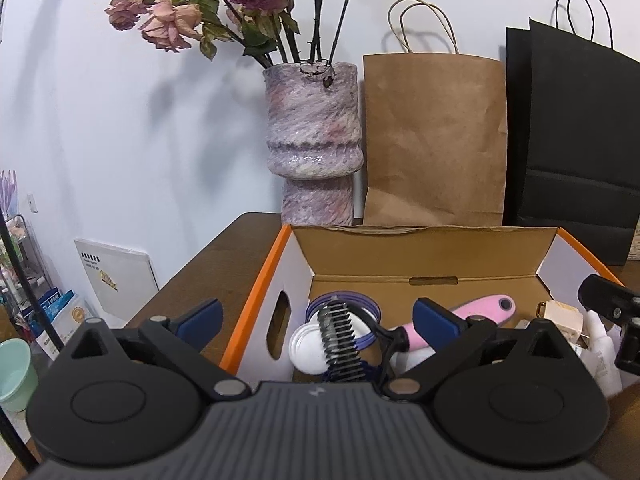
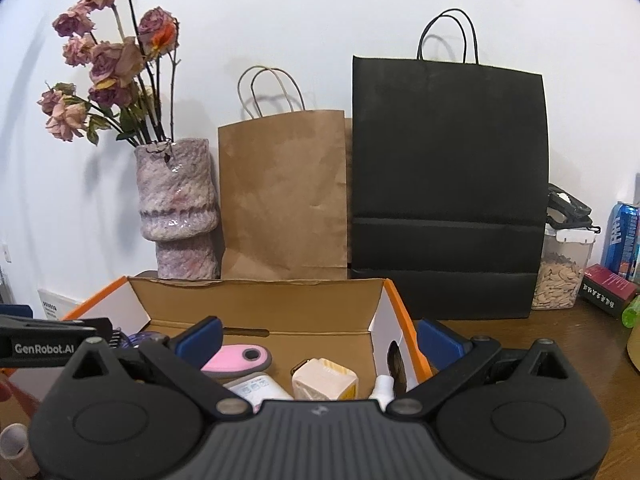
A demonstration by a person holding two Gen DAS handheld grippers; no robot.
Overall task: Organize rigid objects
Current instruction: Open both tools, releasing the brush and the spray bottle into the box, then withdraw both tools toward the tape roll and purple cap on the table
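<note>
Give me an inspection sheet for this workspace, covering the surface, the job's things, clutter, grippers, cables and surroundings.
Surface: brown wooden table, partly bare.
Job's things: open orange-edged cardboard box holding a pink-handled pet comb, a white round lid, a cream cube-shaped item and a white bottle.
Clutter: snack container, blue can, dark red box.
Grippers: left gripper open, empty, straddling the box's left wall; right gripper open, empty, straddling the right wall.
Cables: nothing seen.
Surroundings: vase of dried roses, brown paper bag, black paper bag, white wall.
</note>
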